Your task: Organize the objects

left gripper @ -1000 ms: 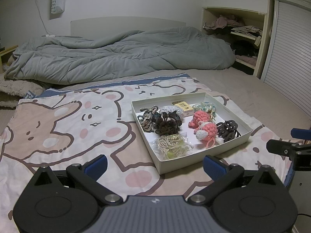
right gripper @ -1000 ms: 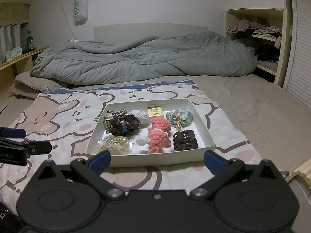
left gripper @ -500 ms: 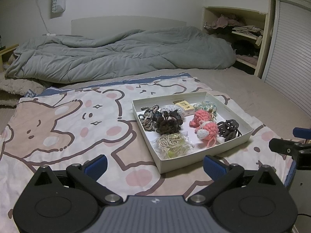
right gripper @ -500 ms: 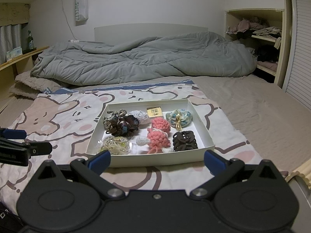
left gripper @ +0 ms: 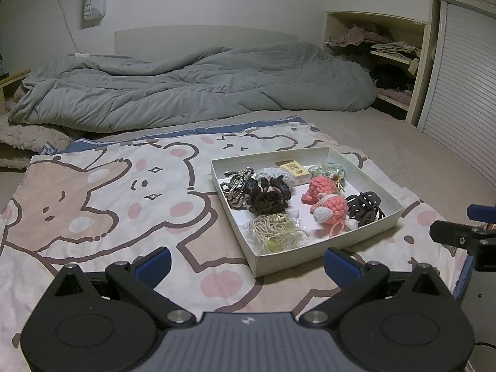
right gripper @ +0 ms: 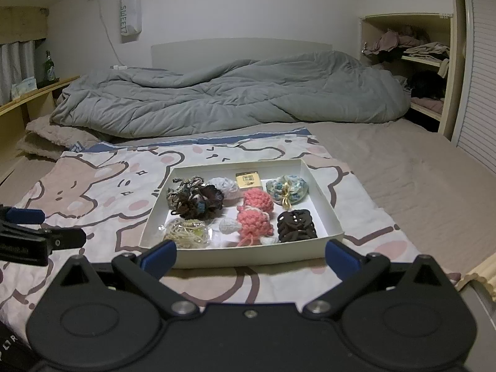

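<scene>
A shallow white box (left gripper: pixel 322 249) (right gripper: pixel 248 252) lies on a bear-print blanket and holds several small items. Inside are a dark brown scrunchie (left gripper: pixel 268 198) (right gripper: pixel 195 201), pink crochet pieces (left gripper: pixel 328 201) (right gripper: pixel 255 217), a black hair tie bundle (left gripper: pixel 364 209) (right gripper: pixel 296 224), a pale string bundle in clear wrap (left gripper: pixel 276 232) (right gripper: pixel 186 232), a small yellow box (left gripper: pixel 294 169) (right gripper: pixel 248 179) and a blue floral pouch (left gripper: pixel 327 170) (right gripper: pixel 286 187). My left gripper (left gripper: pixel 248 262) is open, just short of the box's near left corner. My right gripper (right gripper: pixel 249 255) is open before the box's near wall. Nothing sits between either pair of fingers.
The bear-print blanket (left gripper: pixel 108 192) covers the near part of the bed. A rumpled grey duvet (left gripper: pixel 186 93) lies behind it. Open shelves with clothes (left gripper: pixel 387 49) and a slatted door (left gripper: pixel 465 93) stand at the right. A wooden ledge (right gripper: pixel 31 93) runs along the left.
Both views have shifted only very slightly; the box and its contents stay where they were and both grippers remain open.
</scene>
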Available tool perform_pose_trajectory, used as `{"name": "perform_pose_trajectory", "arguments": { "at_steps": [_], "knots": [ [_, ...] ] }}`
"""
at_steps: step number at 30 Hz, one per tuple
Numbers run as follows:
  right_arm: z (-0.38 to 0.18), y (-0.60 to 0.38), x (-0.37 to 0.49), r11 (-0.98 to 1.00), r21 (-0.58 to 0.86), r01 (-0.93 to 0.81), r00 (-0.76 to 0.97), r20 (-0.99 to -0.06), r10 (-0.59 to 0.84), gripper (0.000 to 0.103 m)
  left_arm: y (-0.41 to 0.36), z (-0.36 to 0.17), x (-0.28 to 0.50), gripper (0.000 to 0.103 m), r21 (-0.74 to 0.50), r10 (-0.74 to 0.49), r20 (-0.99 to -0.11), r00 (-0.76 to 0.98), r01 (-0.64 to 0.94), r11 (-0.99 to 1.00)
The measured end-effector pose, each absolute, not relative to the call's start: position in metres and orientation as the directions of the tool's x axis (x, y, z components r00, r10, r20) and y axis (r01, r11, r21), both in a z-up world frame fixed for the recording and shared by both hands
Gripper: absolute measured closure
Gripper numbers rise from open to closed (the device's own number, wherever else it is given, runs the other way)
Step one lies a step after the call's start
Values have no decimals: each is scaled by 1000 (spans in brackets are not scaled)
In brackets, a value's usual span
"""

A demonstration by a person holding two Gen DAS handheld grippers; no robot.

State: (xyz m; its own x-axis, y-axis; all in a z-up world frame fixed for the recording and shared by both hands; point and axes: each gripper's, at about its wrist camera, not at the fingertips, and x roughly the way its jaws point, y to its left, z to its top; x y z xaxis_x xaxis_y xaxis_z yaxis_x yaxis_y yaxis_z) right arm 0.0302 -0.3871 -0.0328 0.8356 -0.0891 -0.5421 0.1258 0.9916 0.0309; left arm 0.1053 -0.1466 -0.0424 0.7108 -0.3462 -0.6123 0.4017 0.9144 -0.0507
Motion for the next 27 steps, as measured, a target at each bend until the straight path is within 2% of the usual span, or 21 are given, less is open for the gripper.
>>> {"name": "perform_pose_trajectory", "arguments": {
  "at_steps": [27],
  "knots": [
    [-32, -386, 31, 992, 26, 121, 837, -540, -88, 0, -147, -40, 105, 0, -54, -348, -608, 714, 400, 915]
  ]
}}
